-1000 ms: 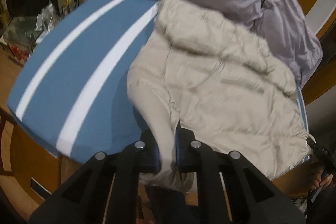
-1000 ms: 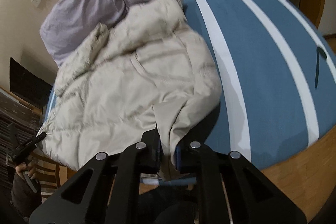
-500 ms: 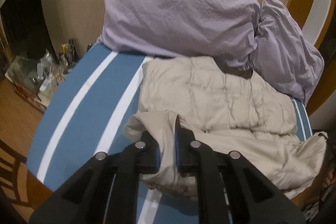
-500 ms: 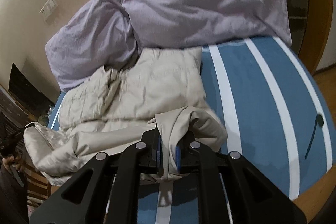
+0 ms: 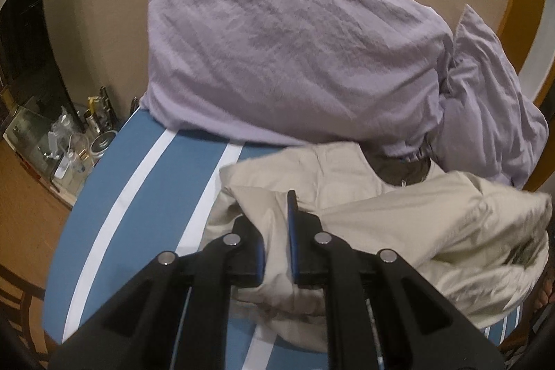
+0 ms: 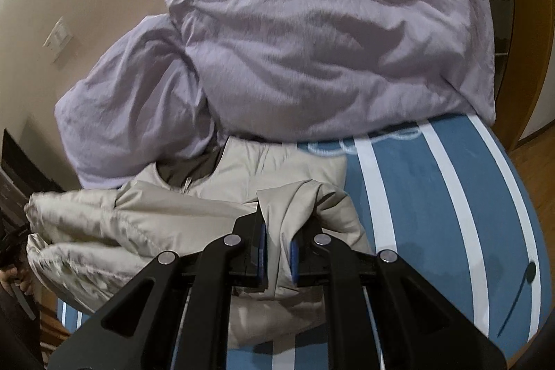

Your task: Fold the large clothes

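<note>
1. Pinching a fold of the beige puffer jacket, the left gripper has its pads pressed onto the fabric.
2. Gripping another fold of that jacket, the right gripper is likewise clamped on cloth.
3. Jacket lies doubled over on the blue bed cover with white stripes, its raised hem bunched above the lower layer, its collar toward the pillows.
4. Two lilac pillows lean on the wall, the jacket's top edge touching them.
5. Cluttered bottles stand beside the bed.
</note>
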Motion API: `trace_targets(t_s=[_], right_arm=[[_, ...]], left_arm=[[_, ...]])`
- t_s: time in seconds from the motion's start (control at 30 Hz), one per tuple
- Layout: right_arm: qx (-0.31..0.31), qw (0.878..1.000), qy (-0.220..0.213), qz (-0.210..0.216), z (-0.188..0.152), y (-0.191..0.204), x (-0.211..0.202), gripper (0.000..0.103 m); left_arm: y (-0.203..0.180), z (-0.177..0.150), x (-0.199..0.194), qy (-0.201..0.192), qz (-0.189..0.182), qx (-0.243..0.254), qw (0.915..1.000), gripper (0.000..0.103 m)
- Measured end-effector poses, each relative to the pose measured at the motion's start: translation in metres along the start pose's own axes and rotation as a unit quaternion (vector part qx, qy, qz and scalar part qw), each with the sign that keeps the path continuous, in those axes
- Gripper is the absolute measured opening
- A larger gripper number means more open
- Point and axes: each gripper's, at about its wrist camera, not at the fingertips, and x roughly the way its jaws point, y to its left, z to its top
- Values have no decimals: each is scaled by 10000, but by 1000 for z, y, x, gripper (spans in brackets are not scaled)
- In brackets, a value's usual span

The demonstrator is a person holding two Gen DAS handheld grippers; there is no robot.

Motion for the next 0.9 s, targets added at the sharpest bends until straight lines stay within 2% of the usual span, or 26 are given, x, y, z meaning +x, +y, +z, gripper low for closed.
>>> trace_targets(t_s=[0.23,0.53,0.7,0.9], right_arm=[[96,9990,201,-379,30,5,55,11],[280,9945,728,-705,45,-5,127,11],[473,9915,948,-759,44,-11,157,13],[842,9891,1077,-545,47,-23,158,21]], left_arm=[[-8,38,58,189,80,50,9998,11],[-9,55,136,669,246,-26,9975,12],[-6,54,168,851,331,-130,9957,16],[-5,56,186,1037,319,-328,9936,21]])
